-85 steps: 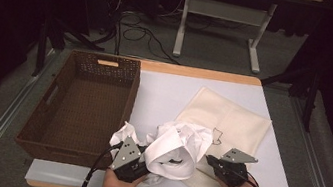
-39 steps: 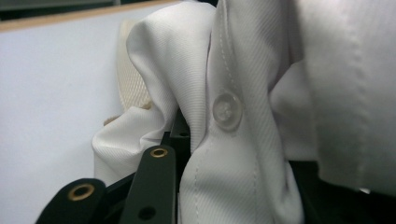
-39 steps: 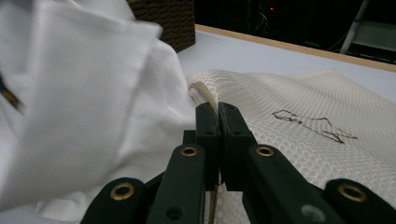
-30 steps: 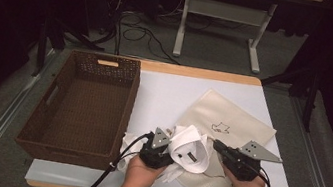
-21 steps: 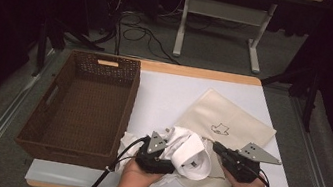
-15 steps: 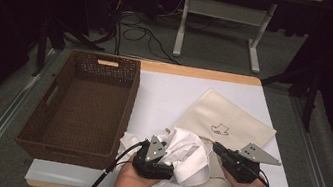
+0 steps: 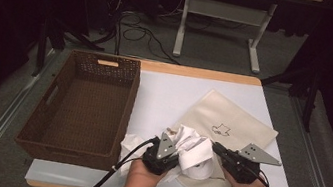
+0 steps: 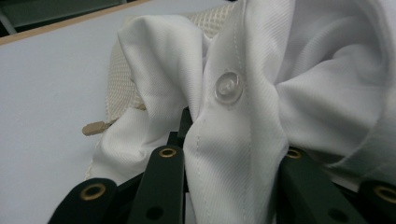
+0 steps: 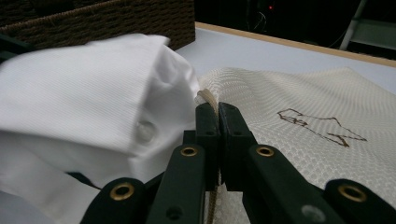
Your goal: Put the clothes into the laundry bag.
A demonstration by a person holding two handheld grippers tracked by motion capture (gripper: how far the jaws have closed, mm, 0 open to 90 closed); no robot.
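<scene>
Stuffing step, by the look of it: white buttoned cotton shirt (image 7: 194,151) bunched at the mouth of the cream mesh laundry bag with a small brown line drawing (image 7: 230,126), near the front edge of the white-topped bench (image 7: 174,95).

Left hand-held gripper (image 8: 224,140): jaws pinching a fold of the shirt's button placket, clear round button (image 8: 228,87) just above the grip, cloth wedged between the black jaws. Seen from above, left hand-held gripper (image 7: 165,150) pressed into the crumpled white heap, cable trailing off toward the bench front.

Right hand-held gripper (image 9: 217,109): jaws pressed together on the corded rim of the mesh bag (image 9: 299,107), a bit of pale cord visible at the jaw tips; shirt (image 9: 88,93) touching the bag's edge just to one side. From above, right hand-held gripper (image 7: 220,150) at the bag's near corner, grey three-cornered plate on top.

Dark brown woven wicker basket (image 7: 84,103): beside the bag on the person's left, nothing visible inside, apart from both hands.

Judgement on progress: shirt mostly outside the bag, part of it perhaps over or just within the opening; cannot tell how much is inside.

Next move, likely: hold the rim lifted and taut on the right, push the pinched placket deeper past the opening on the left, then release and re-grip the loose cloth lying toward the basket. Needs a firm hold on the rim, else the mouth collapses.
</scene>
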